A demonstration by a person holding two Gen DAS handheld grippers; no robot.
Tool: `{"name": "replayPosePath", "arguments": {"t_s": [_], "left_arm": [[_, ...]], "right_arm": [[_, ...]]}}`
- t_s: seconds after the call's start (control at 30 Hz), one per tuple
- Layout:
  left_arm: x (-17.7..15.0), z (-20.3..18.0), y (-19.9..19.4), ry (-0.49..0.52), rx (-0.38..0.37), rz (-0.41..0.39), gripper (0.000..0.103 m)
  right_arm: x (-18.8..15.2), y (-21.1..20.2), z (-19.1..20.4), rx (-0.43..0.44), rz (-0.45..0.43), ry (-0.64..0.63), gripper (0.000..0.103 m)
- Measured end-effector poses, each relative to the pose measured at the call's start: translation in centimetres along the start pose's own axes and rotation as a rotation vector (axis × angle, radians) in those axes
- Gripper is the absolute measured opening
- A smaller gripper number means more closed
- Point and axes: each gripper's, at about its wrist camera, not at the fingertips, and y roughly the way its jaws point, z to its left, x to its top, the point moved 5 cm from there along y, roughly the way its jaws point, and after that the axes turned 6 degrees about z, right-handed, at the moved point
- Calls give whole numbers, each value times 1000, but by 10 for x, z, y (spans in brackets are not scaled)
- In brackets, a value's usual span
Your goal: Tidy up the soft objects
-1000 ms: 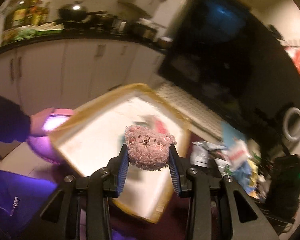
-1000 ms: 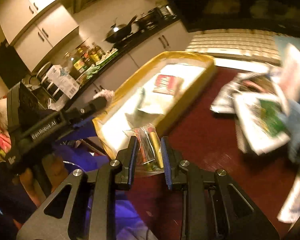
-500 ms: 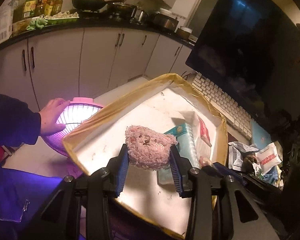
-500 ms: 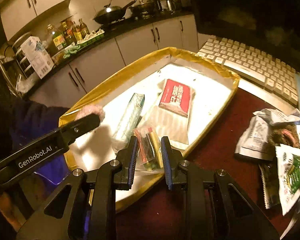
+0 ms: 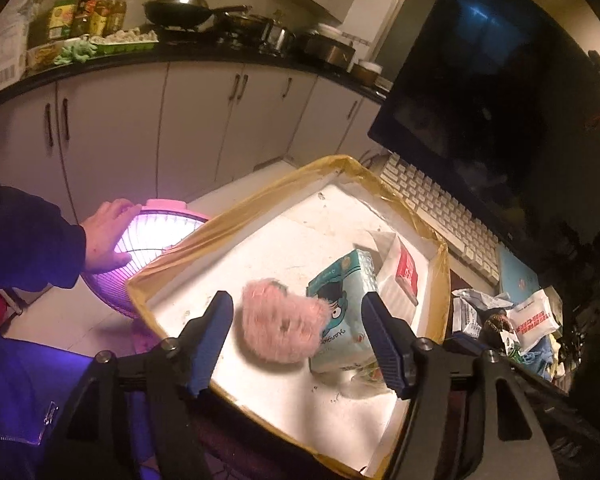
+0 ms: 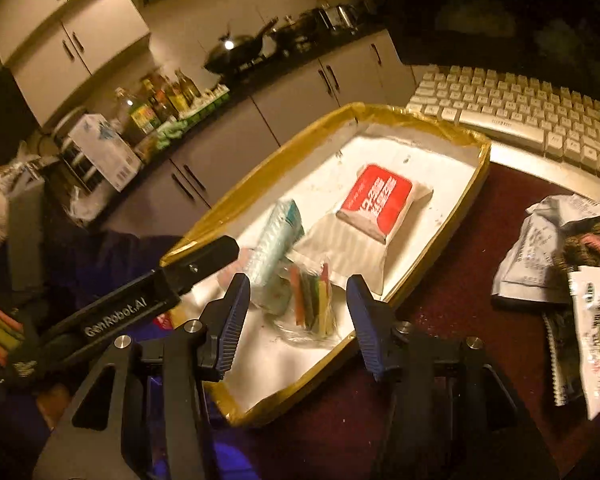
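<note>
While your left gripper (image 5: 300, 348) gaped around the pink toy (image 5: 283, 326) at frame centre, your right gripper (image 6: 296, 316) stood released over the clear bag (image 6: 312, 304) in the tray (image 6: 416, 116).

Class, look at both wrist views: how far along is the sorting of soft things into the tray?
Done: the tray holds a red tissue pack, a teal tissue pack and a clear bag. In hand: nothing; the left hand-held gripper stands open around the blurred pink plush toy, and the right hand-held gripper is open over the bag. Left: packets on the red tabletop.
</note>
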Motion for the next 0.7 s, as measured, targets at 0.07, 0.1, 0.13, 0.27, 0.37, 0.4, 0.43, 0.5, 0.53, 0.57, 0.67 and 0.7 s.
{"name": "replayPosePath", "arguments": {"t_s": [0.07,0.1,0.13,0.27,0.37,0.4,0.43,0.5,0.53,0.57,0.67,0.7], "left_arm": [[-4,-2,-5,2,-4,0,67],[-6,-4,-6,3,-8,0,67],[-10,-7,-10,8,-21,-8,67],[-20,-29,-21,38,-64,-37,67],[-31,-61,-26,108,-121,-23,67],[-35,-72,-27,136,-144,-15,67],[-39,-83,-27,159,-164,-5,68],[-46,-102,-23,197,-191,23,68],[-50,-111,-21,217,-206,41,68],[-54,-120,-19,233,-223,58,68],[-65,-142,-10,265,-278,120,68],[-68,-150,-7,276,-289,135,68]], "right_arm": [[-4,-14,-2,13,-17,2,51],[-7,-20,-4,19,-21,2,51],[-13,-27,-6,25,-25,2,51],[-37,-51,-23,4,-33,5,51],[-54,-67,-42,-7,-37,43,50],[-60,-74,-50,-9,-39,60,50],[-63,-80,-57,-13,-44,70,50],[-69,-97,-72,-35,-72,95,50],[-71,-104,-78,-44,-81,106,50],[-72,-112,-84,-54,-93,120,50],[-76,-135,-103,-90,-134,156,50],[-77,-142,-109,-104,-149,166,50]]}}
